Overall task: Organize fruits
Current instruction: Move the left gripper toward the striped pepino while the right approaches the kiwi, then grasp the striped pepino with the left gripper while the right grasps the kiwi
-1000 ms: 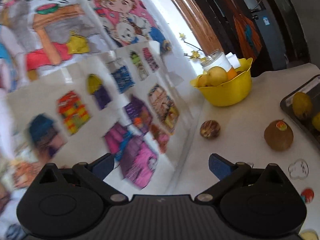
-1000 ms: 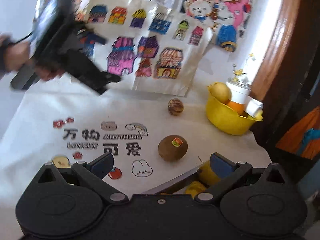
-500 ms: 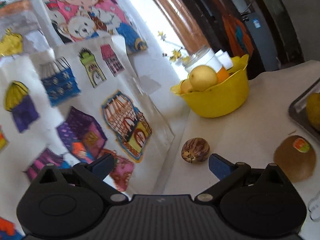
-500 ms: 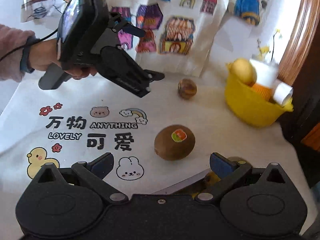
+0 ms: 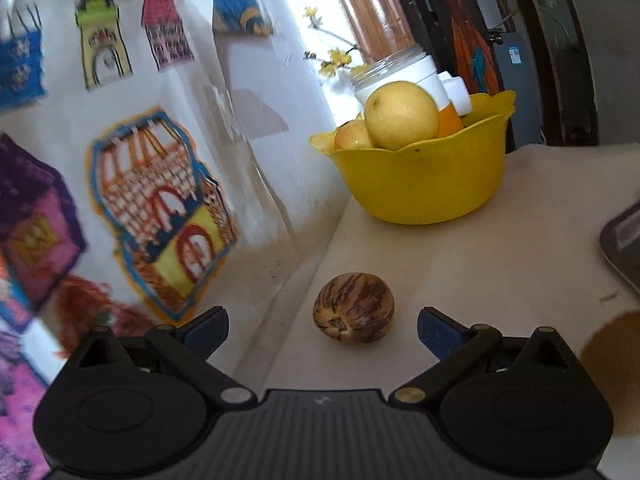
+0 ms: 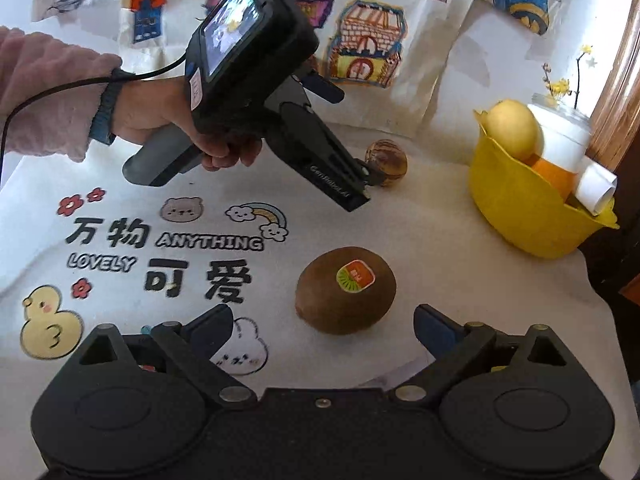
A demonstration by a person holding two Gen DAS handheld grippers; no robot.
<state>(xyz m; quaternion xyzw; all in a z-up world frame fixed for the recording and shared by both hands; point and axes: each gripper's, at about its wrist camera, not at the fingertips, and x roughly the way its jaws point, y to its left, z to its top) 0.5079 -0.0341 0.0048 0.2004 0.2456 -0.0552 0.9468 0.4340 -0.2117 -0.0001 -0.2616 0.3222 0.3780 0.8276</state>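
A small brown-striped round fruit (image 5: 354,307) lies on the white cloth, just ahead of and between the fingers of my open left gripper (image 5: 323,330); it also shows in the right wrist view (image 6: 390,156), partly behind the left gripper (image 6: 352,160). A brown kiwi with a sticker (image 6: 346,290) lies just ahead of my open, empty right gripper (image 6: 323,328); its edge shows in the left wrist view (image 5: 612,348). A yellow bowl (image 5: 420,184) at the back holds a yellow pear-like fruit (image 5: 402,115) and an orange (image 6: 554,174).
A wall with coloured drawings (image 5: 160,208) rises close on the left of the striped fruit. A dark tray corner (image 5: 624,244) sits at the right. A white jar (image 6: 566,138) stands in the yellow bowl (image 6: 528,216). The cloth carries printed cartoons and text (image 6: 168,256).
My left gripper has moved forward and down to the striped fruit, which now lies between its fingers. My right gripper has moved closer to the kiwi.
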